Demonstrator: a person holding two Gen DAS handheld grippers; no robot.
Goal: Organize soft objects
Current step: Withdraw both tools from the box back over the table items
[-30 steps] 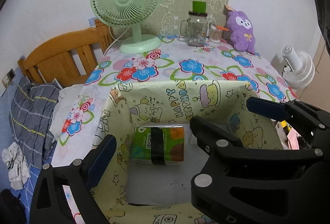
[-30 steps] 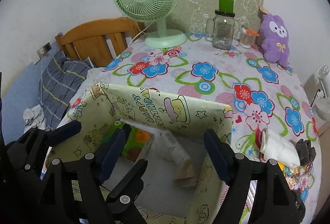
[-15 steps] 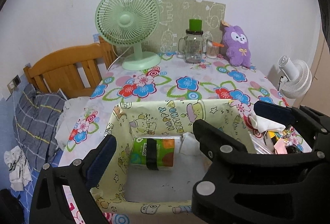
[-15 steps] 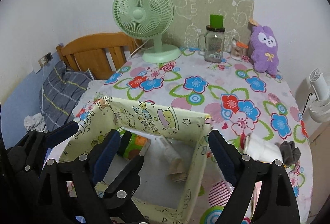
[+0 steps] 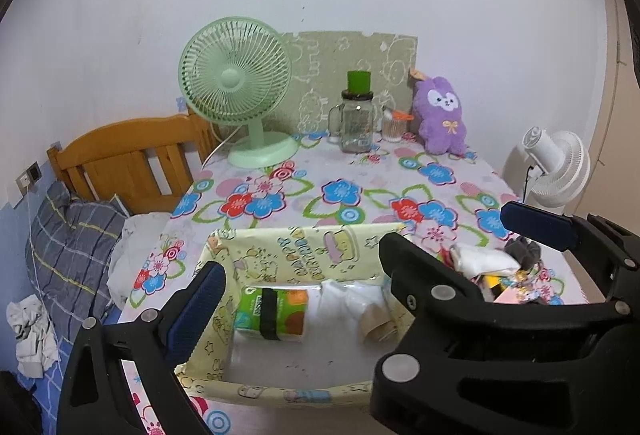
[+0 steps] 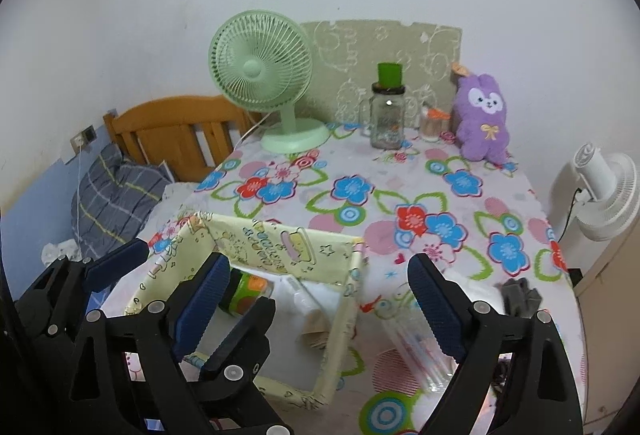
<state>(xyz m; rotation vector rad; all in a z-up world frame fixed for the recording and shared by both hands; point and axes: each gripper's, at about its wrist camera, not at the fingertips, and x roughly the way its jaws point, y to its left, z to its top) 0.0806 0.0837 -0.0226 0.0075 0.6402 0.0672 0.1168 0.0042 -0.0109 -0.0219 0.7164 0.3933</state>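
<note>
Pale yellow cartoon-printed fabric storage box point(image 5: 304, 255) sits on the counter under a floral tablecloth point(image 6: 352, 191), at its near edge. Inside, against the far wall: green and orange tissue pack with a black band point(image 5: 272, 315), lying on its side; just beside it a white crumpled soft item point(image 5: 348, 299) with a tan end.

Left tongs point(image 5: 292, 271) released, nothing between the pads, hovering over the box. Right tongs point(image 6: 320, 299) wide and opening, empty, straddling the box's right wall.

Right of the box on the cloth: white folded cloth bundle point(image 5: 484, 261), dark grey soft item point(image 6: 520, 293), clear plastic packet point(image 6: 412, 343).

At the back of the counter: mint-green desk fan point(image 5: 236, 83), glass mug-jar with green cap point(image 5: 356, 123), purple plush rabbit point(image 6: 482, 115). White floor fan point(image 6: 604, 191) stands off the right side.
</note>
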